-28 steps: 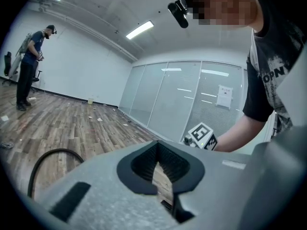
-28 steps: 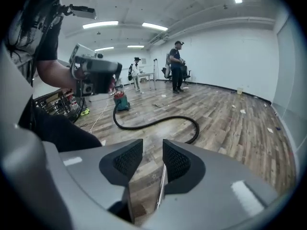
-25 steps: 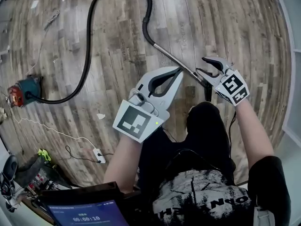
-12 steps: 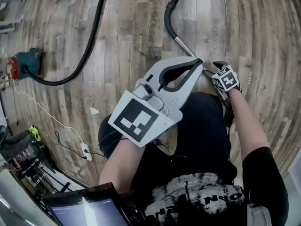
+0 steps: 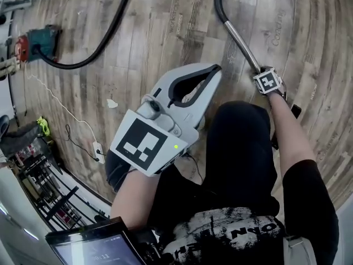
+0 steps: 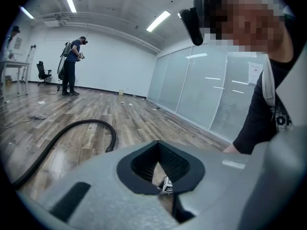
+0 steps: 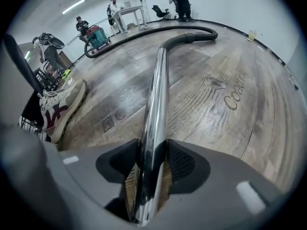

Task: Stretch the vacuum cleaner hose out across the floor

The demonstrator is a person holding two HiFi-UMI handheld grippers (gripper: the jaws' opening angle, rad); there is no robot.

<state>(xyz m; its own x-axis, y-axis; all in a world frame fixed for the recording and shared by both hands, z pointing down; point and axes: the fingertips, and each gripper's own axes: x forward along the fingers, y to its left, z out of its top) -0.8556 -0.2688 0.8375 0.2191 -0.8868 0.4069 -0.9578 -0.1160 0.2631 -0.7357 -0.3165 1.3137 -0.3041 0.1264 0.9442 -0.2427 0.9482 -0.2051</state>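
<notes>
Wood-look planks make up the floor (image 5: 165, 32), and on them lies the metal tube (image 5: 241, 47), slanting across the boards. The right gripper (image 7: 152, 153) points steeply down onto the near end of this tube. Its jaws have just been closing; the tube runs between them and both black pads meet its shiny sides, so the gripper is clamped on it.

At the tube's far end the black hose (image 5: 106, 40) begins. It bends away from the tube and passes out of the top of the head view. Well left of the tube it shows again, sweeping down in a wide curve, not straight, to the vacuum cleaner (image 5: 39, 40). That teal and red body sits on the floor far to the tube's left.

The left gripper (image 6: 162, 188) hovers above the floor to the left of the tube, apart from it and from the hose. Its jaws are together with nothing between them.

A white cable (image 5: 58, 101) trails over the boards to a power strip (image 5: 98, 148), both well left of the tube and nearer the person than it is. A white and red shoe (image 7: 60, 107) stands on the floor just left of the tube's near end. Far beyond the tube's hose end, other people (image 7: 114, 6) are gathered by a table (image 7: 132, 11).
</notes>
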